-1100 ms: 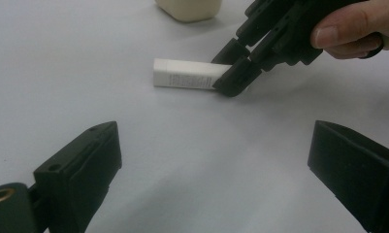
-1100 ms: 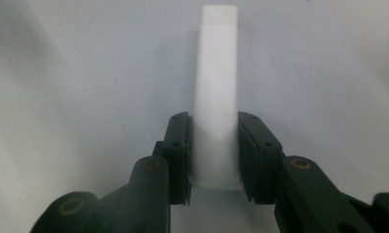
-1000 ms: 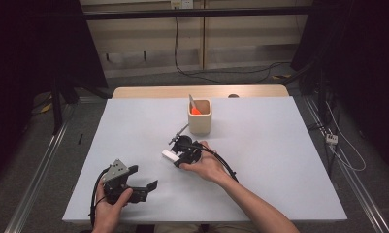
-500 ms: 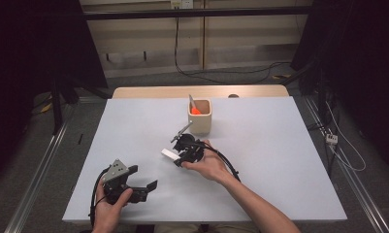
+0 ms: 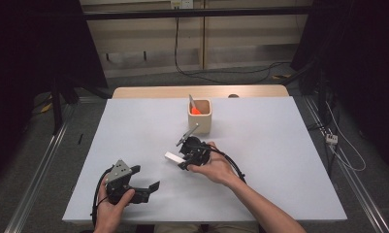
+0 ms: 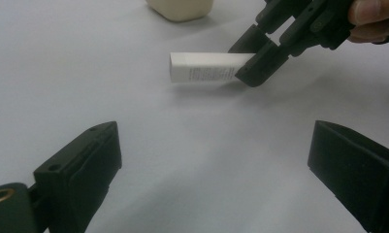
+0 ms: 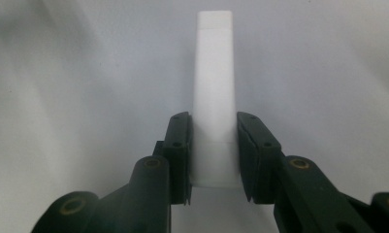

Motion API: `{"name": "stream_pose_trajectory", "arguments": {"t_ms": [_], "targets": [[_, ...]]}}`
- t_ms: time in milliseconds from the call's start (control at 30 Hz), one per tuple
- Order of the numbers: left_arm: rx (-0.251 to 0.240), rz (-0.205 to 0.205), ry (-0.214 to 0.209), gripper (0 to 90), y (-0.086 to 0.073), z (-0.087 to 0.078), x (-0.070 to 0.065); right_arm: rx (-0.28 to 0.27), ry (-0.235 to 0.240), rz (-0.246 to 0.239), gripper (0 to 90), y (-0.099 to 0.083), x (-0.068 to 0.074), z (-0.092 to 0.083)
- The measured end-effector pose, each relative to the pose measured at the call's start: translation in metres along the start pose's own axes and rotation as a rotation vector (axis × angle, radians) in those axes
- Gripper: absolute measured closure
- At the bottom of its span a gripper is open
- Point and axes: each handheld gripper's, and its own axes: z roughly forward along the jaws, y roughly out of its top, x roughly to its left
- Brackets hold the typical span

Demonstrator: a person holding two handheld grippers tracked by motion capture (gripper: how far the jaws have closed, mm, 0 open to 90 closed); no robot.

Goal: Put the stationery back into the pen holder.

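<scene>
Slippage was the risk — the right tool clamped only one end of the white tube, which might pivot; the left tool gaped wide, empty, over the surface

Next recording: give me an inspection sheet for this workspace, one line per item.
Surface: white tabletop, bare apart from the job's things.
Job's things: small white rectangular box held at one end; beige square cup beyond it with an orange-tipped tool inside.
Clutter: nothing seen.
Grippers: right gripper shut on the box, fingers pressing its sides; left gripper open, nothing between its fingers.
Cables: black cable trails from the right gripper.
Surroundings: grey floor with loose cables, dark at both sides.
</scene>
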Motion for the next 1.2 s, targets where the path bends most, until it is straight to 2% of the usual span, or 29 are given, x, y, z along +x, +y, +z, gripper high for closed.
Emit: {"name": "stream_pose_trajectory", "arguments": {"t_ms": [67, 167, 200, 367, 633, 700, 1000, 1100, 1133, 1200], "targets": [[0.006, 0.018, -0.008, 5.0, 0.0, 0.002, -0.002, -0.003, 0.002, 0.006, 68.1, -0.003, -0.003, -0.003], [0.005, 0.014, -0.03, 5.0, 0.001, 0.003, -0.007, -0.014, 0.003, 0.016, 68.2, -0.008, -0.006, -0.008], [0.01, 0.026, -0.031, 5.0, 0.001, 0.003, -0.009, -0.021, 0.004, 0.015, 68.2, -0.009, -0.007, -0.01], [0.012, 0.101, -0.005, 5.1, 0.003, 0.004, -0.013, -0.023, 0.011, 0.016, 68.2, -0.015, -0.011, -0.017], [0.024, 0.138, -0.024, 5.4, 0.004, 0.011, -0.016, -0.053, 0.015, 0.066, 68.2, -0.032, -0.021, -0.036], [0.021, 0.148, -0.012, 5.4, 0.005, 0.012, -0.019, -0.054, 0.015, 0.073, 68.2, -0.036, -0.023, -0.039], [0.009, 0.219, 0.004, 5.7, 0.008, 0.019, -0.03, -0.073, 0.016, 0.08, 68.1, -0.047, -0.028, -0.05], [0.007, 0.213, -0.004, 5.7, 0.014, 0.019, -0.03, -0.07, 0.019, 0.078, 68.1, -0.049, -0.027, -0.052], [-0.017, 0.201, -0.002, 5.7, 0.017, 0.018, -0.031, -0.07, 0.02, 0.075, 68.1, -0.05, -0.027, -0.052], [-0.026, 0.23, 0.019, 5.6, 0.022, 0.014, -0.03, -0.073, 0.021, 0.072, 68.1, -0.052, -0.026, -0.054]]}}
